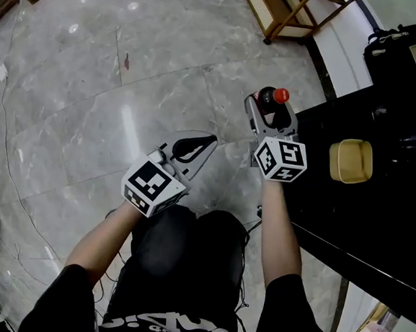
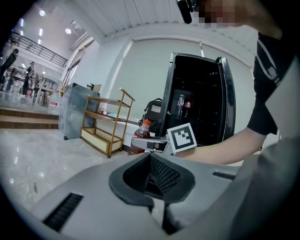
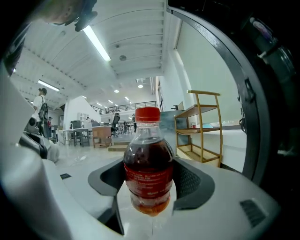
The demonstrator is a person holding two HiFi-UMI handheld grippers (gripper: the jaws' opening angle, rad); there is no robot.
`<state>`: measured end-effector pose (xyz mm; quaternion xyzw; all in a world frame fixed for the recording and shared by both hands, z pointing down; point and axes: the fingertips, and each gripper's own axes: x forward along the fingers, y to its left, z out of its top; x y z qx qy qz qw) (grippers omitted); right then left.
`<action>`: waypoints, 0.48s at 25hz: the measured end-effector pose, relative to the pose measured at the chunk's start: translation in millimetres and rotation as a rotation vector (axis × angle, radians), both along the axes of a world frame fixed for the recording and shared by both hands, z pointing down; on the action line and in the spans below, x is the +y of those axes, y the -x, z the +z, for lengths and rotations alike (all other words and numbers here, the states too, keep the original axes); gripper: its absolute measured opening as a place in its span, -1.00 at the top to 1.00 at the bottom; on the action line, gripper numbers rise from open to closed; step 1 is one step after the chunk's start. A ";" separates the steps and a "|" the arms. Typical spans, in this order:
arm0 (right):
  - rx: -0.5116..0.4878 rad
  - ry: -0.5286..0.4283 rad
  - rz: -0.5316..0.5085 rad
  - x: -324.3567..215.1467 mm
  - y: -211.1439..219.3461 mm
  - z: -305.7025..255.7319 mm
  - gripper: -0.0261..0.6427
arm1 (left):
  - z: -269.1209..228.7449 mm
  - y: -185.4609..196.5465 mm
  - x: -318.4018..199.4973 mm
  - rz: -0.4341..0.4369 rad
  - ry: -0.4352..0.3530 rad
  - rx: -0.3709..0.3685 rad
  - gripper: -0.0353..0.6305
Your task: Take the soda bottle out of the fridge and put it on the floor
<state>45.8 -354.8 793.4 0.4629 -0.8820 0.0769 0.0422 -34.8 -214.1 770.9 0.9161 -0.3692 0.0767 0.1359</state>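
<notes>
The soda bottle [image 3: 149, 168] fills the middle of the right gripper view. It stands upright, with a red cap, a red label and dark drink inside. The right gripper [image 3: 151, 186] is clamped on it, one dark pad pressing each side of the lower body.

In the head view the red cap shows just past that gripper's tips, over the grey marble floor [image 1: 92, 79] and just left of a black surface at the right edge. No view shows whether the base touches the floor. The left gripper view shows the bottle outside the fridge [image 2: 220, 93], which is black, stands open and has more bottles [image 2: 183, 105] on an inner shelf.

The left gripper [image 1: 197, 146] is beside the right one, lower and to its left, with its jaws closed together on nothing. The person's forearms and dark-clothed knees lie below both grippers. A wooden shelf cart [image 2: 105, 126] stands near the fridge, and a black bag [image 1: 406, 52] lies at the head view's upper right.
</notes>
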 end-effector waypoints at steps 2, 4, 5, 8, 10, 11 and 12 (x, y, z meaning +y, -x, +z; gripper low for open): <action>-0.005 -0.003 -0.009 1.3 4.7 23.3 -0.02 | 25.3 4.6 0.4 0.001 -0.004 0.005 0.88; -0.012 -0.007 -0.017 3.8 7.8 43.5 -0.02 | 47.6 7.4 1.9 0.007 -0.012 0.007 0.88; -0.017 -0.008 -0.022 5.0 9.2 52.4 -0.02 | 57.4 8.2 2.8 0.012 -0.015 0.009 0.88; -0.013 -0.009 -0.049 7.1 15.6 75.7 -0.02 | 82.3 9.9 3.2 0.012 -0.018 0.011 0.88; -0.003 -0.010 -0.070 8.5 19.4 88.6 -0.02 | 95.0 9.7 2.5 0.009 -0.019 0.007 0.88; 0.000 -0.009 -0.078 9.4 20.5 94.6 -0.02 | 100.3 9.4 2.7 0.009 -0.020 0.004 0.88; 0.001 -0.008 -0.084 10.3 21.2 100.7 -0.02 | 105.1 9.0 3.4 0.009 -0.023 0.002 0.88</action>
